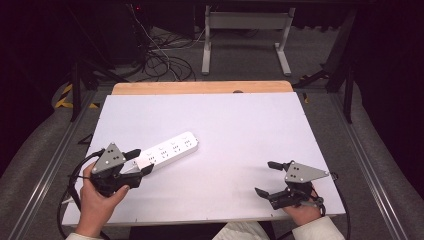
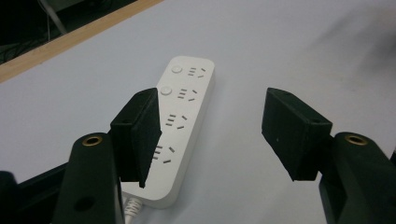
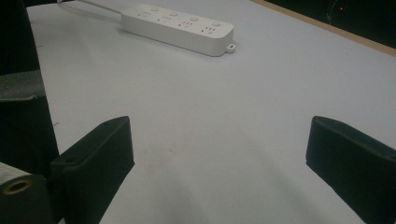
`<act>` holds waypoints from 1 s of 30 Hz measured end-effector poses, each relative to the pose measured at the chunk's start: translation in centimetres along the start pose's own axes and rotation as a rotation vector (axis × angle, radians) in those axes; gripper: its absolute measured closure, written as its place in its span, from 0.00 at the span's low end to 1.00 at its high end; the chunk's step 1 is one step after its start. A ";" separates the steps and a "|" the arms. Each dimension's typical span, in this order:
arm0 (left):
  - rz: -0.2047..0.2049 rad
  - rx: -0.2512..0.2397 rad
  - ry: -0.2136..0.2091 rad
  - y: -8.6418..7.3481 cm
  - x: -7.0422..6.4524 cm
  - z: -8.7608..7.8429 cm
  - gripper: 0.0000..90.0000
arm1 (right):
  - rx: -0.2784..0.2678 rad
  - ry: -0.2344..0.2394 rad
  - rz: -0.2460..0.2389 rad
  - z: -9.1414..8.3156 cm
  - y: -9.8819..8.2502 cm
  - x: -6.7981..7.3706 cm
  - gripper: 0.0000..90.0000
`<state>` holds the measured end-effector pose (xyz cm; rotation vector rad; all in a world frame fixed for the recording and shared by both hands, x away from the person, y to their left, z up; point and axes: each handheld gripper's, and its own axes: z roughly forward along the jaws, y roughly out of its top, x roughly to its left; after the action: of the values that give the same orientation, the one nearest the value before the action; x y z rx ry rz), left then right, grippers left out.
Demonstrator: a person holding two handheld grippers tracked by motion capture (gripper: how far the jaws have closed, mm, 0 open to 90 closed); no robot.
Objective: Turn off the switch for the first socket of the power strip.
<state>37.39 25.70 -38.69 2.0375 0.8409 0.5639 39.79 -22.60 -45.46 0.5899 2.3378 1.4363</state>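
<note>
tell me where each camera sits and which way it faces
High view: above the person's side, looking forward and down on the table; both hands and tools show.
Left gripper view: on the left tool, looking along the power strip.
Right gripper view: on the right tool, looking across the table.
All share the power strip.

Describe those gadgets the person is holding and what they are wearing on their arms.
Each hand-held gripper, left and right, is a black body with two blocky black jaws faced with flat pads, topped by a grey three-cornered plate dotted with small holes. Brass-coloured rings sit in the jaw arms in the gripper views. A black cable loops from the left one. The person wears light, whitish sleeves.
</note>
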 end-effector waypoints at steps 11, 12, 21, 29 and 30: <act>0.021 0.043 0.038 1.1 0.4 1.1 0.44 | 0.000 0.005 0.001 0.0 0.0 0.0 0.09; 0.028 0.051 0.044 1.2 0.4 1.2 0.44 | -0.001 0.007 0.001 0.0 0.0 0.0 0.09; 0.051 0.098 0.070 1.7 1.2 2.2 0.55 | -0.004 0.011 0.002 0.1 0.0 0.0 0.09; -0.013 0.103 0.063 1.8 2.3 3.0 0.61 | -0.001 0.019 0.003 0.2 -0.1 -0.1 0.09; -0.015 0.100 0.069 1.8 2.5 3.2 0.61 | -0.001 0.019 0.003 0.2 -0.1 -0.1 0.09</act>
<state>41.75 25.06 -38.69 2.1101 0.9411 0.5971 39.92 -22.51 -45.60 0.5822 2.3514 1.4505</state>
